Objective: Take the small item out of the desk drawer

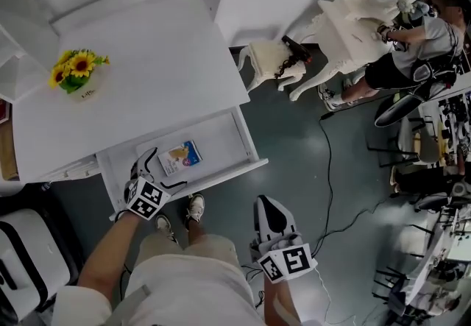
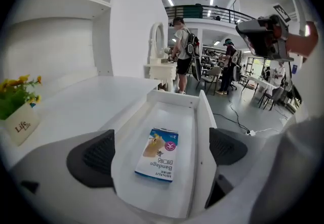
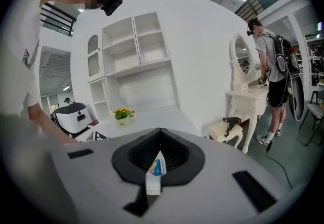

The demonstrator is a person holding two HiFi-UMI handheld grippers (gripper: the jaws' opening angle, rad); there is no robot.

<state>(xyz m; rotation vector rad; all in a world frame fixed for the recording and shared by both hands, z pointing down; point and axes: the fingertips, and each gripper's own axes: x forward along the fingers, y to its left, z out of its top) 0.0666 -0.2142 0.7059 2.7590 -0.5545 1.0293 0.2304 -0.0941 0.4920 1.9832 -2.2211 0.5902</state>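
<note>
The white desk drawer [image 1: 249,142] stands pulled out, and a small blue and white bandage box [image 1: 180,157] lies flat on its floor. My left gripper [image 1: 163,168] is at the drawer's front left corner, open. In the left gripper view the box [image 2: 158,154] lies in the drawer [image 2: 203,132] ahead of the wide-apart jaws of that gripper [image 2: 162,152], untouched. My right gripper [image 1: 274,215] hangs below the drawer's front, over the floor beside the person's leg, shut with nothing held. Through the slit between its jaws [image 3: 160,160] a sliver of the box [image 3: 156,167] shows.
A pot of sunflowers [image 1: 76,71] stands on the white desk top [image 1: 147,59]. To the right are a white stool [image 1: 265,59] carrying a hair dryer [image 1: 293,52], a vanity table [image 1: 353,15] and a person [image 1: 419,41]. A cable [image 1: 329,170] runs across the floor. A white-black appliance [image 1: 26,258] sits bottom left.
</note>
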